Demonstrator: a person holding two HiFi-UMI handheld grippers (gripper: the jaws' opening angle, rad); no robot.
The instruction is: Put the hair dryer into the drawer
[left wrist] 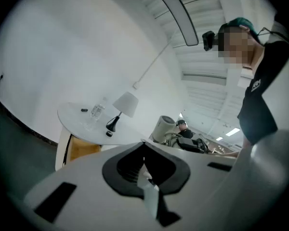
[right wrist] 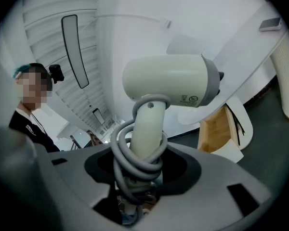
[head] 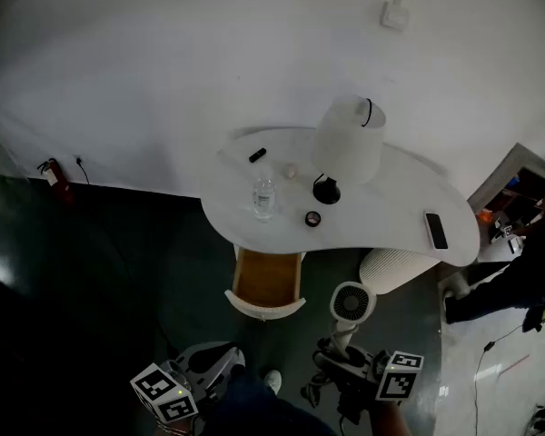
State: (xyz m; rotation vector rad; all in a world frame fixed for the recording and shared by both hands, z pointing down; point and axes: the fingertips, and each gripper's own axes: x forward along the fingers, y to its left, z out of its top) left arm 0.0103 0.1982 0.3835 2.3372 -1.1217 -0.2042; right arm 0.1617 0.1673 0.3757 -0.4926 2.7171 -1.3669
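- White table (head: 381, 234), open drawer (head: 266, 280) beneath.
- right gripper (right wrist: 135, 189) low, clamped on upright hair dryer (right wrist: 168, 83) handle.
- left gripper (left wrist: 145, 174) low, jaws together, empty.
- wrapped cord (right wrist: 135, 159) hides grip point.

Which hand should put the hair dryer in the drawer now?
The right. The right gripper grips the hair dryer by its cord-wrapped handle, close to the open drawer. The left gripper holds nothing.

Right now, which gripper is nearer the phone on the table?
Right. The right gripper, holding the hair dryer, sits below and left of the phone in the head view; the left gripper is farther left, past the drawer.
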